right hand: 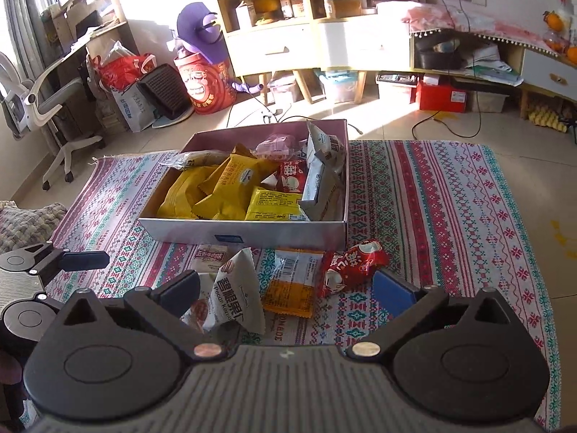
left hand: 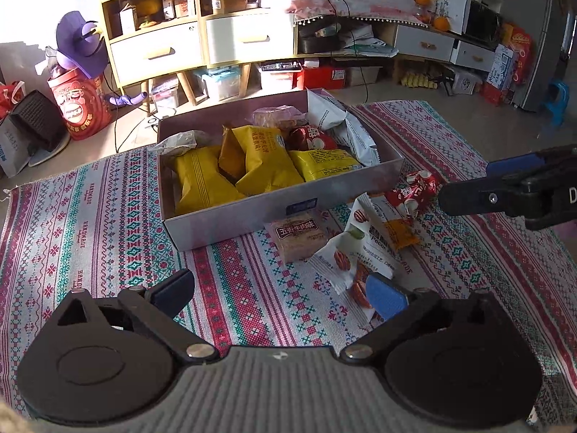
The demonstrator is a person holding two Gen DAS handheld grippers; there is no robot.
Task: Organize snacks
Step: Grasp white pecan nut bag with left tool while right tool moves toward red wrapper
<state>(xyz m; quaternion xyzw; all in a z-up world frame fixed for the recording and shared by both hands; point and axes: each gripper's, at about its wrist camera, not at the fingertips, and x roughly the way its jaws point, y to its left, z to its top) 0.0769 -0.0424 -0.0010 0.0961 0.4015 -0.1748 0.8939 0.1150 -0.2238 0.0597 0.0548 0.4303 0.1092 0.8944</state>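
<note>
Box [right hand: 252,232] wall hides pkts' bottoms; pecan bag [right hand: 236,288] part-covered.

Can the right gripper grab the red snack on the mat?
Probably yes. The red snack lies loose on the mat in front of the box, just ahead of the open right gripper, with nothing covering it.

Sunlit tiled floor [right hand: 414,122] w/ patterned rug [right hand: 450,198], wooden shelf unit [left hand: 155,36], office chair [right hand: 47,108] nr window.
</note>
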